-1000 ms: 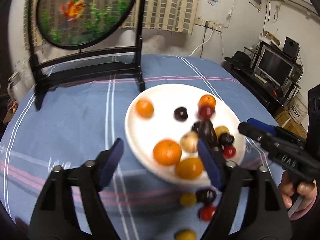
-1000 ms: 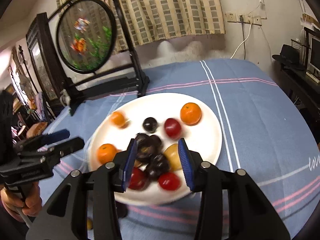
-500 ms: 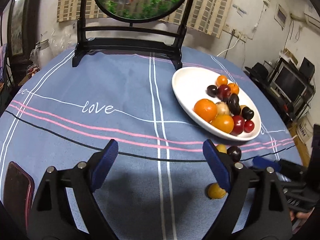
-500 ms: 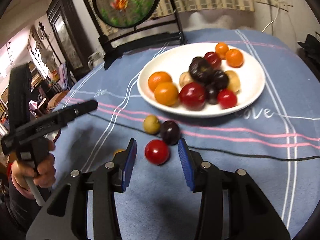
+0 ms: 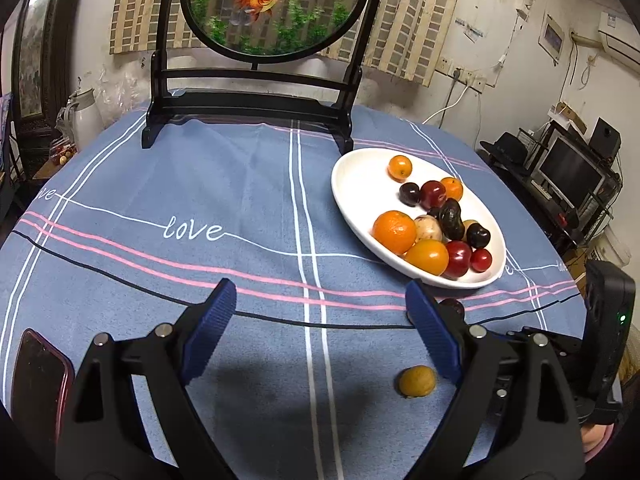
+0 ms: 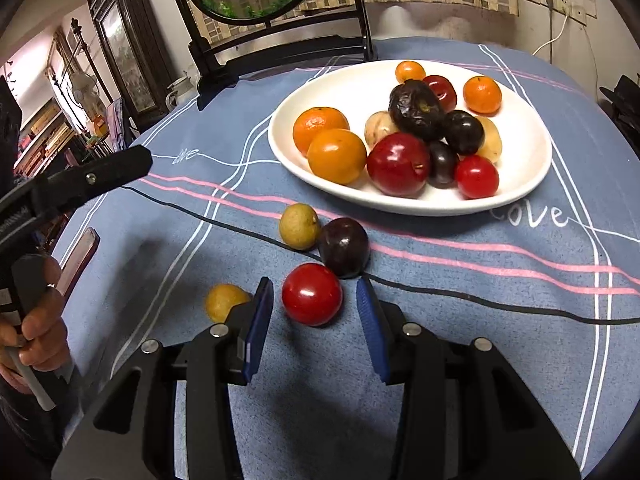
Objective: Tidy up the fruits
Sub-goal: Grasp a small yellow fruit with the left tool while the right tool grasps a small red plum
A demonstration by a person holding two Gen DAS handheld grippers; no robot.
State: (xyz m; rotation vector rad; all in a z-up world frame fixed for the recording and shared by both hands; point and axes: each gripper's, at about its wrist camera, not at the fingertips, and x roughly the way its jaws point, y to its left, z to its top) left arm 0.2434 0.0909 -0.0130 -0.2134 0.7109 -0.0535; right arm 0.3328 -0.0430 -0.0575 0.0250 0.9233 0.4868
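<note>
A white plate (image 6: 280, 140) holds a pile of oranges, red and dark plums and pale fruits. In front of it on the blue cloth lie a red fruit (image 6: 312, 294), a dark plum (image 6: 344, 246), a yellow-green fruit (image 6: 299, 226) and a small yellow fruit (image 6: 224, 302). My right gripper (image 6: 314, 296) is low over the cloth and open, with the red fruit between its tips and a gap on each side. My left gripper (image 5: 320, 304) stands wide open over bare cloth. The small yellow fruit (image 5: 416, 381) lies just inside its right finger. The plate (image 5: 352, 168) is ahead to the right.
A round fish screen on a black stand (image 5: 256, 108) rises at the table's far side. A dark phone (image 5: 36, 380) lies at the near left edge. A white jug (image 5: 86, 116) and a monitor (image 5: 568, 172) stand beyond the table.
Both grippers have pulled back from above the plate to the near part of the table. The right one has sunk until the red fruit lies between its tips.
</note>
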